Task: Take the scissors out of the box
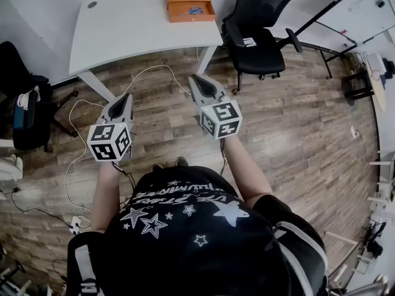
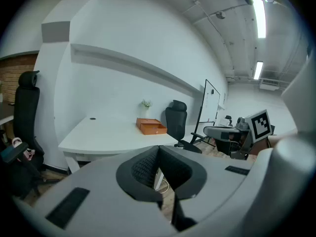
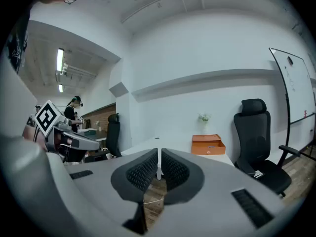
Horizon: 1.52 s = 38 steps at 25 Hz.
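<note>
An open orange box (image 1: 189, 4) sits at the far right end of the white desk (image 1: 123, 26), and blue-handled scissors (image 1: 194, 10) lie inside it. Both grippers hang over the wooden floor, well short of the desk. My left gripper (image 1: 127, 97) is shut with nothing in it, and so is my right gripper (image 1: 194, 79). In the left gripper view the box (image 2: 151, 126) shows far beyond the closed left gripper (image 2: 158, 148). In the right gripper view the box (image 3: 207, 145) stands above and right of the closed right gripper (image 3: 159, 151). The scissors are not visible in either gripper view.
A black office chair (image 1: 259, 39) stands just right of the desk, close to the box. Another dark chair (image 1: 24, 103) is at the far left. White cables (image 1: 154, 73) trail across the floor under the desk, to a power strip (image 1: 75, 226). A whiteboard (image 1: 364, 8) stands at the back right.
</note>
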Available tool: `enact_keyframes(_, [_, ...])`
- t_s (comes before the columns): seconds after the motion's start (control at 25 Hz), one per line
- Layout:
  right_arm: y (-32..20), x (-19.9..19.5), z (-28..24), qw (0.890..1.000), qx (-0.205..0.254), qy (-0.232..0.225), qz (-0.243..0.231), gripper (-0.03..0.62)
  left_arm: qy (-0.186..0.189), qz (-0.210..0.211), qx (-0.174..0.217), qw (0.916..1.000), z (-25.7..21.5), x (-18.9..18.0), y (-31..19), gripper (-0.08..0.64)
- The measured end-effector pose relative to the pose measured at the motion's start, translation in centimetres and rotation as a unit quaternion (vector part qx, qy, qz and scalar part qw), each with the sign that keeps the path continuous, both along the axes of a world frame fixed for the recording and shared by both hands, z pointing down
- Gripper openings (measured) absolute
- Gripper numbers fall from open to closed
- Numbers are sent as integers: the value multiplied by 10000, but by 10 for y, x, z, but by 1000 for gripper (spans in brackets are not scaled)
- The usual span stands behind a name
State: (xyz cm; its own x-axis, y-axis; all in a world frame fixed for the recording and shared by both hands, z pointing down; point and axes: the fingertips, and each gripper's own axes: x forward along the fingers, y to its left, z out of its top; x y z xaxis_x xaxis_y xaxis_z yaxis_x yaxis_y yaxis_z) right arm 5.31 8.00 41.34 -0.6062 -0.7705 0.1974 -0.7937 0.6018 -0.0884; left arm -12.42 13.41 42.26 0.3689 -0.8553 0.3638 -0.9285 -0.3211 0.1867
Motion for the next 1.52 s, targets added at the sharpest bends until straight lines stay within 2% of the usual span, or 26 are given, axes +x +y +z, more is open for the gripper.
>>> enact_keyframes(0.24, [3, 11, 5, 10000, -76, -24, -47, 54, -16, -20, -6, 10000, -1, 14, 1, 18])
enact_keyframes(0.56, [11, 24, 15, 9998, -152, -53, -67, 55, 6, -152, -224, 9996, 12, 16, 9, 18])
enact_keyframes(0.92, [6, 42, 15, 9980, -42, -248, -572, 55, -242, -127, -122, 9996, 18, 48, -6, 18])
enact_keyframes(1.04, [-2, 45, 17, 9984, -74, -334, -451, 55, -204, -298, -152, 9992, 17, 41, -13, 18])
enact_keyframes(1.16, [-9, 40, 25, 9981, -58, -290, -536, 55, -257, -255, -147, 9992, 17, 34, -23, 18])
enact_keyframes(1.24, [-21, 36, 33, 9981, -80, -209, -575, 55, -305, -227, -140, 9992, 21, 28, -38, 18])
enact_keyframes(1.4, [-54, 27, 42, 9986, -239, -265, -395, 55, -130, -256, -220, 9993, 31, 15, -76, 18])
enact_keyframes(1.52, [-82, 18, 53, 9989, -345, -90, -299, 55, -100, -157, -292, 9994, 39, 6, -102, 18])
